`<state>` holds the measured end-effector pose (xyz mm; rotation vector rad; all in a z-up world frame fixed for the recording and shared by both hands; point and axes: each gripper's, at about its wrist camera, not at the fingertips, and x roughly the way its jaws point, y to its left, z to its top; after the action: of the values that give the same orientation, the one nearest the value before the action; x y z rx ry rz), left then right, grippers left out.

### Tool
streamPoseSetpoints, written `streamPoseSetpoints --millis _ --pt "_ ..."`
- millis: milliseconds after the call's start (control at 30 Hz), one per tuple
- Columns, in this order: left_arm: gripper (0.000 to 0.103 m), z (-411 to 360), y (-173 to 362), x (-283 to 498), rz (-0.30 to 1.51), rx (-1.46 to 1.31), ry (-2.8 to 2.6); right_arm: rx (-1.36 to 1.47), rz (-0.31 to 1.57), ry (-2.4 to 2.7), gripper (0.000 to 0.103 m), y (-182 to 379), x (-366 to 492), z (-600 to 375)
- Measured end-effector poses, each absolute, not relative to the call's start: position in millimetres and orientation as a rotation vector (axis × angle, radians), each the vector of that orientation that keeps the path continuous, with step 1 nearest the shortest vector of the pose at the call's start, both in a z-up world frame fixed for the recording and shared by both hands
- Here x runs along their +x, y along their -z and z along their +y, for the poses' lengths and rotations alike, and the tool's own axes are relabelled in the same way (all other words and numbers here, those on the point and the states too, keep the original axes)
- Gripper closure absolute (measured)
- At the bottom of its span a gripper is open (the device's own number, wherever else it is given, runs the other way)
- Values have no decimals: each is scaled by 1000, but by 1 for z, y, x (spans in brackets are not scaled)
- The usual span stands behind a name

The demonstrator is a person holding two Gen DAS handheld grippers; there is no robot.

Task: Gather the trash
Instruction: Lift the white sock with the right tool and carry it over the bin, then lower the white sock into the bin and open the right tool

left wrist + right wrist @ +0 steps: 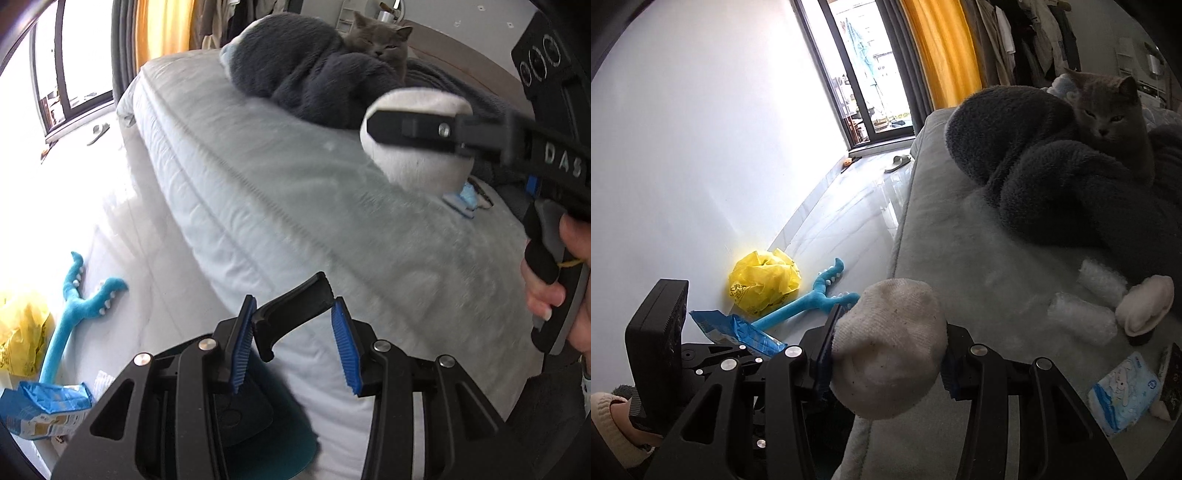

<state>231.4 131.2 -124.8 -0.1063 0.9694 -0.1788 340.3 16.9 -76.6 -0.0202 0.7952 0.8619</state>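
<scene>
On the bed (pixel 960 236), grey cat (pixel 1108 114), dark blanket (pixel 1052 177), tissue pack (pixel 1123 398)

A grey cat (pixel 1108 107) is seen on a dark grey fleece blanket (pixel 1052 177); a yellow plastic bag (pixel 762 282), turquoise plush toy (pixel 809 301) and orange curtain (pixel 942 48) are shown.

The cat (pixel 1108 110) lies at the bed's (pixel 960 240) far end, tucked behind the blanket (pixel 1052 177). At four o'clock from the blanket, a tissue pack (pixel 1123 398) rests on the bed. On the floor (pixel 849 206), at nine o'clock from the bed, a plastic bag (pixel 762 280) sits against the wall (pixel 701 147), a plush toy (pixel 812 299) just beside it at three o'clock, and a torn packet (pixel 738 328) nearer, at six o'clock.
</scene>
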Motion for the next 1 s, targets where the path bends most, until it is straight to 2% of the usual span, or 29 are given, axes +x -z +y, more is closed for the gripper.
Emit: streamPoseSetpoints --millis 500,767,933,1000 --pt "59 187 180 208 1170 -168 122 -78 848 -960 56 87 312 100" --pt "59 220 215 192 1294 -208 75 -120 929 -960 56 112 306 130" --pt "55 231 228 183 1347 -222 59 -144 964 -960 56 124 304 148" --pt "49 234 229 180 1351 -206 48 -158 979 -964 56 129 302 155"
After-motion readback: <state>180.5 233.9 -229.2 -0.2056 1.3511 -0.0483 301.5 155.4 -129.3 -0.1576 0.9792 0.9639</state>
